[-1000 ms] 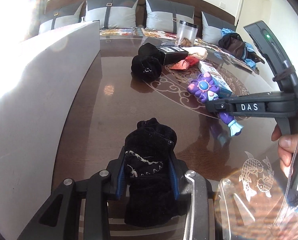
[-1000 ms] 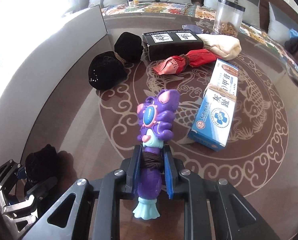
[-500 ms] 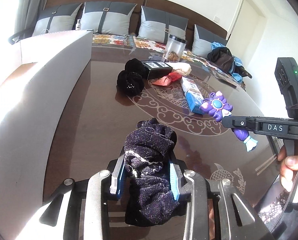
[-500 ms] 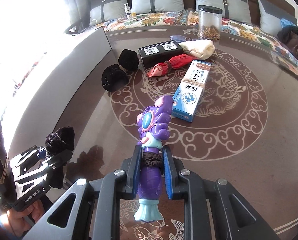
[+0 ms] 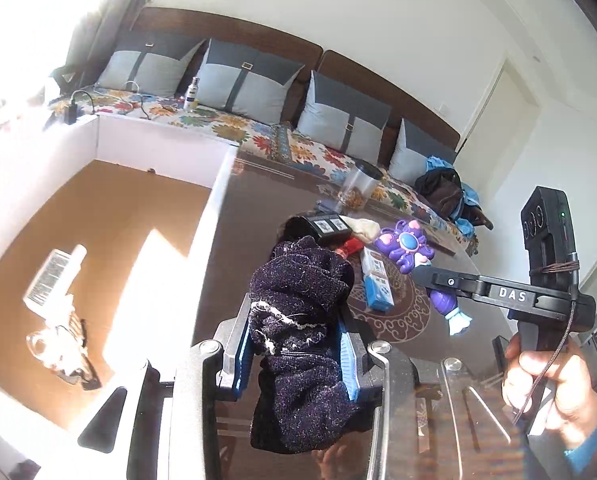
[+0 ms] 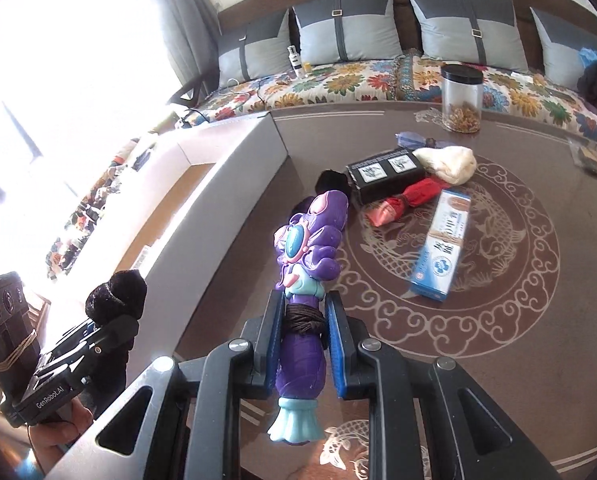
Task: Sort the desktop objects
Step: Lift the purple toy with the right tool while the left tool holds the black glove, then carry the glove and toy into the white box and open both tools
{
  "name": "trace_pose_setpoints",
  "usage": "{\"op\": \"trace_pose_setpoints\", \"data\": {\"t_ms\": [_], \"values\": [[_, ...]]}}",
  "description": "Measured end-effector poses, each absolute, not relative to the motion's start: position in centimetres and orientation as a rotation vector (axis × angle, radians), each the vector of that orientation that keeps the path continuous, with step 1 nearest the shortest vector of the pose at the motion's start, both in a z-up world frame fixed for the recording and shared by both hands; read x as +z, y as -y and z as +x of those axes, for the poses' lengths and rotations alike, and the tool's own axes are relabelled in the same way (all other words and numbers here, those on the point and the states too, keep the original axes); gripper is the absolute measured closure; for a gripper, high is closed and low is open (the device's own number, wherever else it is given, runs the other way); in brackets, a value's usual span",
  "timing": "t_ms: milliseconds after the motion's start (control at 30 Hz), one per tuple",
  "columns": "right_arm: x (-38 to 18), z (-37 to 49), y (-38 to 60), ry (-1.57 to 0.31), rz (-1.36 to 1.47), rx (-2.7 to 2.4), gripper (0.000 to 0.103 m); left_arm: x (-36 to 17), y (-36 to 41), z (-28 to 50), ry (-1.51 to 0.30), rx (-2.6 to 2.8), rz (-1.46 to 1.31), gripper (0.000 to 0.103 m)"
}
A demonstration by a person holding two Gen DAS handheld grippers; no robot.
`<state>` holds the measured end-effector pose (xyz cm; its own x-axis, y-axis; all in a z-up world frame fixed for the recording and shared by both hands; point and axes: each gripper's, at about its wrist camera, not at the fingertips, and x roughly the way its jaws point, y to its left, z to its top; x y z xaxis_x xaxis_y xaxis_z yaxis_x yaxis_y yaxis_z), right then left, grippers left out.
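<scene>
My left gripper (image 5: 296, 320) is shut on a black sparkly sock (image 5: 298, 304), held in the air beside the wall of a big white box (image 5: 202, 240). In the right wrist view that sock (image 6: 116, 294) and the left gripper (image 6: 106, 320) show at the lower left. My right gripper (image 6: 304, 310) is shut on a purple toy (image 6: 310, 256) with a teal tail, lifted above the brown table (image 6: 538, 320). From the left wrist camera the same toy (image 5: 406, 246) sticks out of the right gripper (image 5: 422, 276).
On the table lie a blue toothpaste box (image 6: 442, 248), a black box (image 6: 386, 174), a red cloth (image 6: 406, 200), a cream bundle (image 6: 448, 164), a black sock ball (image 6: 332, 182) and a clear jar (image 6: 462, 98). The white box's brown floor (image 5: 110, 240) holds a few items. A sofa stands behind.
Both grippers have risen from the table with their loads. The left one has swung toward the white box, whose inside now shows. The grips are unchanged.
</scene>
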<state>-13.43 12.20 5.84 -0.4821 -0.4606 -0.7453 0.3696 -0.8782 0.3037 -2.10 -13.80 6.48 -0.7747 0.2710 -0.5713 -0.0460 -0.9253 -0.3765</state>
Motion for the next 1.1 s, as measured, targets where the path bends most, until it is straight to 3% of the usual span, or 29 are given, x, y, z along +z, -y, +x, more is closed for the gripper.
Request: {"op": "trace_pose_setpoints", "data": {"t_ms": [233, 433, 500, 533, 600, 667, 733, 800, 900, 1000, 1100], "values": [[8.6, -13.2, 0.2, 0.155, 1.09, -2.175, 0.082, 7.3, 26.2, -3.1, 0.537, 2.98, -1.1, 0.068], [6.4, -13.3, 11.6, -0.009, 1.096, -2.105, 0.082, 3.4, 31.4, -5.5, 0.462, 2.997, -1.38, 0.068], [5.0, -13.1, 14.5, -0.11, 1.11, -2.097, 0.081, 1.3, 31.9, -6.4, 0.407, 2.988, -1.529, 0.061], [4.0, -13.1, 15.7, -0.16, 1.137, -2.087, 0.08, 0.2, 32.1, -6.9, 0.373, 2.986, -1.624, 0.047], [2.0, -13.3, 17.4, -0.215, 1.238, -2.041, 0.062, -1.0, 32.7, -6.7, 0.365, 2.984, -1.734, 0.038], [0.9, -13.3, 17.1, -0.191, 1.287, -1.996, 0.055, -0.1, 33.0, -5.8, 0.422, 3.019, -1.649, 0.03], [1.7, -12.9, 15.7, -0.174, 1.236, -2.029, 0.045, 0.7, 32.5, -5.2, 0.414, 3.062, -1.595, 0.015], [3.0, -12.5, 13.2, -0.166, 1.177, -2.085, 0.028, 1.7, 31.4, -4.8, 0.389, 3.089, -1.554, 0.015], [5.0, -12.1, 7.7, -0.138, 1.076, -2.204, 0.016, 3.0, 29.3, -4.3, 0.377, 3.101, -1.471, 0.015], [5.1, -11.5, 0.8, -0.132, 1.004, -2.365, 0.005, 4.5, 26.3, -3.6, 0.361, 3.105, -1.363, 0.015], [2.6, -10.7, -7.0, -0.183, 1.0, -2.531, 0.004, 6.1, 22.1, -2.9, 0.353, 3.067, -1.248, 0.015]]}}
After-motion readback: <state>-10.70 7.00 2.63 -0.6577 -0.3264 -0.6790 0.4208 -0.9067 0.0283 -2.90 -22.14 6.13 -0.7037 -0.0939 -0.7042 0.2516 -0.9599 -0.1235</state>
